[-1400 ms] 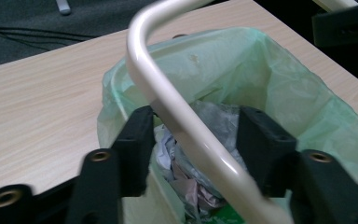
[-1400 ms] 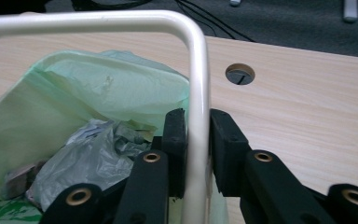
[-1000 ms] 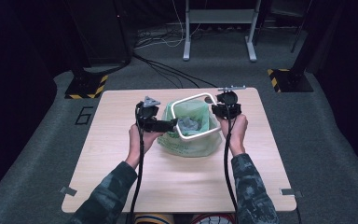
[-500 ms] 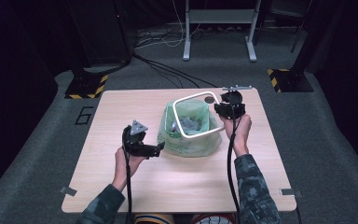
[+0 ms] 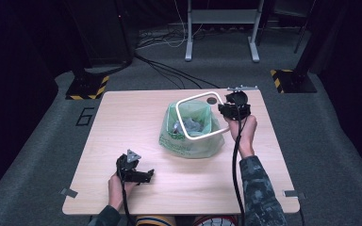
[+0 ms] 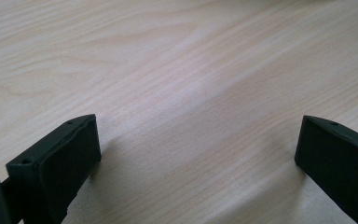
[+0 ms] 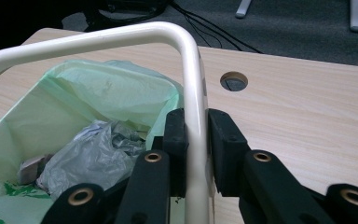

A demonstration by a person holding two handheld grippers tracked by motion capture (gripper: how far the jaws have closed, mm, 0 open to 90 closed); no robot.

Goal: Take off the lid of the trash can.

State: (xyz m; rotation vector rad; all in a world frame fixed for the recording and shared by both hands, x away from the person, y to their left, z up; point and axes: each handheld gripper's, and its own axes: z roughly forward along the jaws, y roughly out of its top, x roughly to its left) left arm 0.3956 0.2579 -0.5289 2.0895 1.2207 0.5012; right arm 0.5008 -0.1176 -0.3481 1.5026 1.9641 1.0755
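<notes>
High view: a pale wood-grain worktop (image 5: pixel 136 117) stands on grey carpet, with a pale green translucent plastic bin bag (image 5: pixel 188 139) sitting near its middle; crumpled grey plastic waste (image 5: pixel 191 126) lies inside the bag. A white rounded-square tubular frame (image 5: pixel 202 116) lies tilted over the bag's open mouth, its far right side raised. The right gripper (image 5: pixel 227 109), held in the person's right hand (image 5: pixel 243 134), meets the frame at that right side, near a round cable hole (image 5: pixel 211 100) in the worktop. The left gripper (image 5: pixel 143 176), topped by a grey three-cornered plate and held in the left hand (image 5: pixel 117 186), sits low at the near left of the worktop, well apart from the bag, jaws pointing right. Camouflage-patterned sleeves enter from the bottom edge. Left gripper view: the two black jaws stand spread wide over bare worktop (image 6: pixel 182 93), with nothing between them. Right gripper view: the black jaws are pinched on the white frame (image 7: pixel 193 116), one on each side of the tube just below its rounded corner. The green bag (image 7: pixel 98 100) opens to the left of the jaws, with the grey waste (image 7: pixel 91 156) inside it; the cable hole (image 7: pixel 233 80) lies beyond on the right.
</notes>
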